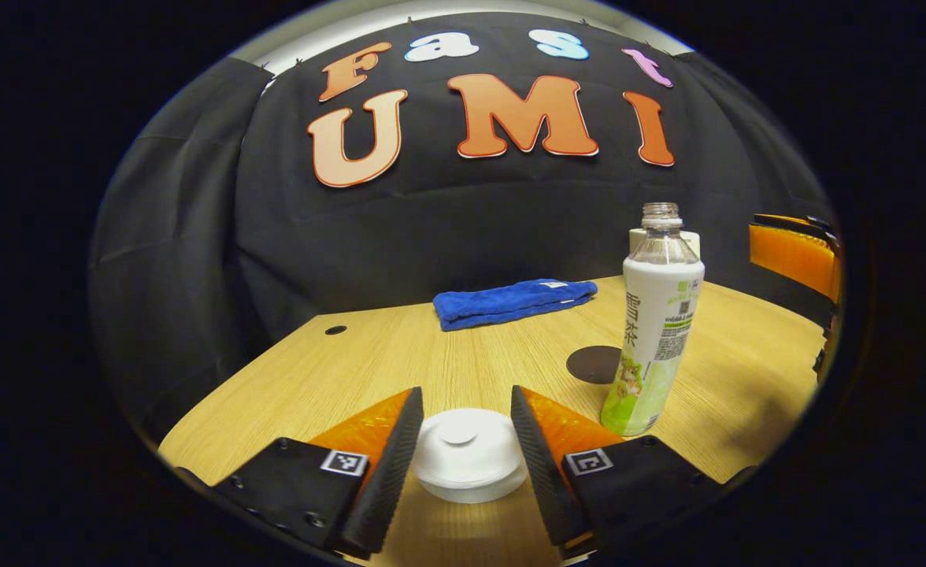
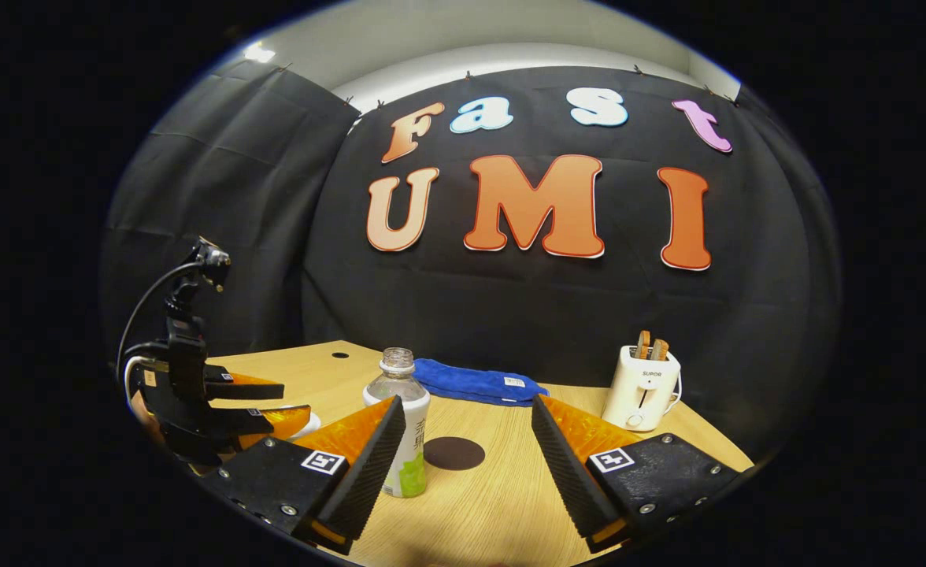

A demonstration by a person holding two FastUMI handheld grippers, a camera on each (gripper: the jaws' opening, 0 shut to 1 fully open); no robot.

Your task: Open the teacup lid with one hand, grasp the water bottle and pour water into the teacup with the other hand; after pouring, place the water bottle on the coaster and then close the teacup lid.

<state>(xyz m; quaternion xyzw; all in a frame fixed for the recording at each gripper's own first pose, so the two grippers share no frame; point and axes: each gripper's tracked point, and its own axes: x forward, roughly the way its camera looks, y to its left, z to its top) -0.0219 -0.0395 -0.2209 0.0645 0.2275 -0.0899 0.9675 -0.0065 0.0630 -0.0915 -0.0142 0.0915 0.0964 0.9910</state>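
The left gripper (image 1: 464,429) stands wide apart on either side of the teacup lid (image 1: 467,450), its fingers clear of the white lid, which sits on the teacup on the table (image 1: 400,354). The water bottle (image 1: 654,323), uncapped and upright, stands just right of the teacup, with the dark round coaster (image 1: 594,364) close behind the bottle. A folded blue towel (image 1: 514,302) lies farther back. The right gripper (image 2: 463,449) hangs wide and empty near the bottle (image 2: 401,425), the coaster (image 2: 453,453) between its fingers in view. A white toaster (image 2: 641,387) stands right of the bottle.
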